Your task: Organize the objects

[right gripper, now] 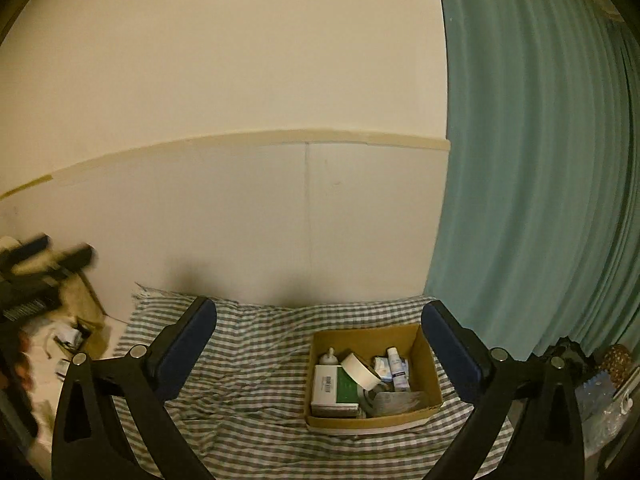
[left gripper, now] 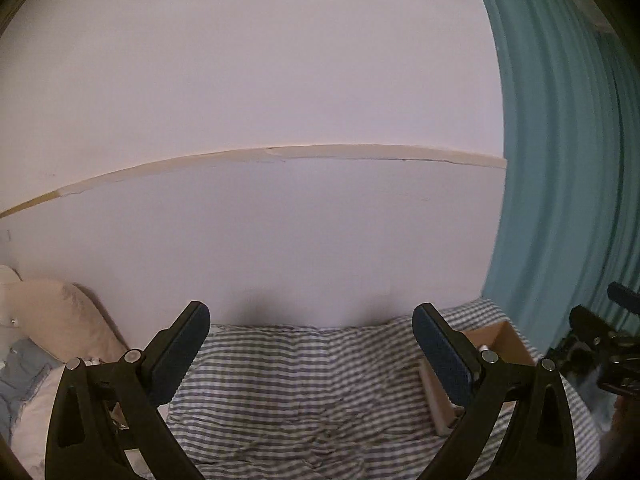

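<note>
A brown cardboard box point(right gripper: 424, 344) sits on a grey-and-white striped cloth point(right gripper: 248, 364) against the wall. Inside it lie a roll of masking tape point(right gripper: 362, 368), a green-and-white carton point(right gripper: 334, 388), a small white bottle point(right gripper: 396, 364) and other small packs. My right gripper point(right gripper: 320, 320) is open and empty, held above the cloth in front of the box. My left gripper point(left gripper: 312, 320) is open and empty over the striped cloth point(left gripper: 288, 384); the box point(left gripper: 500, 340) shows behind its right finger. The right gripper point(left gripper: 600, 344) shows at the right edge of the left wrist view.
A teal curtain point(right gripper: 540, 184) hangs at the right. A pale wall point(right gripper: 240, 120) stands behind the cloth. A pink pillow point(left gripper: 56, 320) lies at the left. The left gripper point(right gripper: 44, 264) shows blurred over clutter at the left. A plastic bag point(right gripper: 600, 400) lies at the right.
</note>
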